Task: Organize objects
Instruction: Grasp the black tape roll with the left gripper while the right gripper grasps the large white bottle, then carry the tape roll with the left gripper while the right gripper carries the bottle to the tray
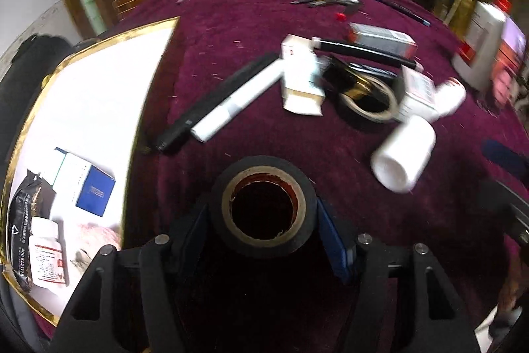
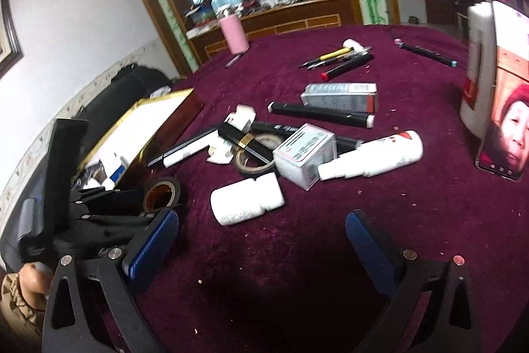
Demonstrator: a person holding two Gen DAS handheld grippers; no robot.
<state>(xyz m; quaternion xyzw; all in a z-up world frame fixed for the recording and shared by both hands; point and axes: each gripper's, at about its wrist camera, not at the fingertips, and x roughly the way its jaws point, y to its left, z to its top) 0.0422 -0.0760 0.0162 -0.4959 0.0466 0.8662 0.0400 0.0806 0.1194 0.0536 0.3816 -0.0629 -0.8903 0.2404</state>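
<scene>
while the left gripper has a roll of black tape between its blue pads, the hold looks marginal: the jaws stand about half open, closed against the roll's curved outer wall, and the roll sits tilted above the maroon tablecloth, just beside the gold-edged white box. judged risk one: the round wall can slip or rotate out of the pads, dropping the roll short of the box. judged risk two: on the way across, the roll may clip the gold rim, or land on the small pill bottle and blue-and-white carton already lying inside. the right gripper hangs wide open and empty over bare cloth, near the white bottle on its side; a careless sweep can set that bottle rolling into the heap of boxes, markers and a second tape roll. the phone propped against the tall white jug looks easy to topple
</scene>
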